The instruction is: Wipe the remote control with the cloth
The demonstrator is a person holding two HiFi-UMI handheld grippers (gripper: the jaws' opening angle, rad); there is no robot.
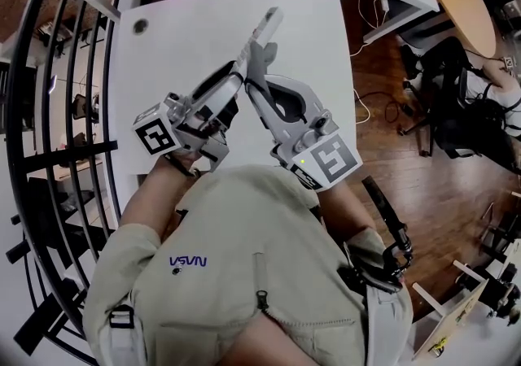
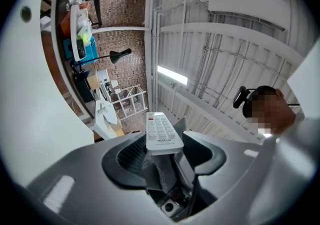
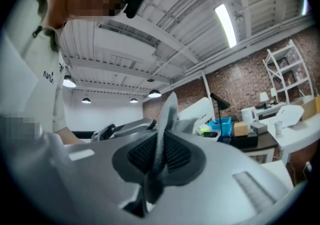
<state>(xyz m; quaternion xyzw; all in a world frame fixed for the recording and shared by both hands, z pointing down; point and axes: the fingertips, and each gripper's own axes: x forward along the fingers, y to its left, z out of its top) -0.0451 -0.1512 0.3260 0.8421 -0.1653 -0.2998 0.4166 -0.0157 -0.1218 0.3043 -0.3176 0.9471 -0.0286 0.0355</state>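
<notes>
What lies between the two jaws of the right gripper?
A thin grey cloth, pinched edge-on between the shut jaws. The right gripper view shows this plainly.

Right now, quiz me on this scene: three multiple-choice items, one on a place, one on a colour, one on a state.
1. Where is the remote control? A on the floor; B between the left gripper's jaws; C on a chair.
2. What colour is the cloth? A grey; B red; C yellow.
3. How does the right gripper stand? A wide open, empty; B shut on the cloth; C shut on the remote control.
Answers: 1 B, the left gripper view shows its jaws clamping it; 2 A, a grey strip sticks up in the right gripper view; 3 B, its pads pinch that strip.
</notes>
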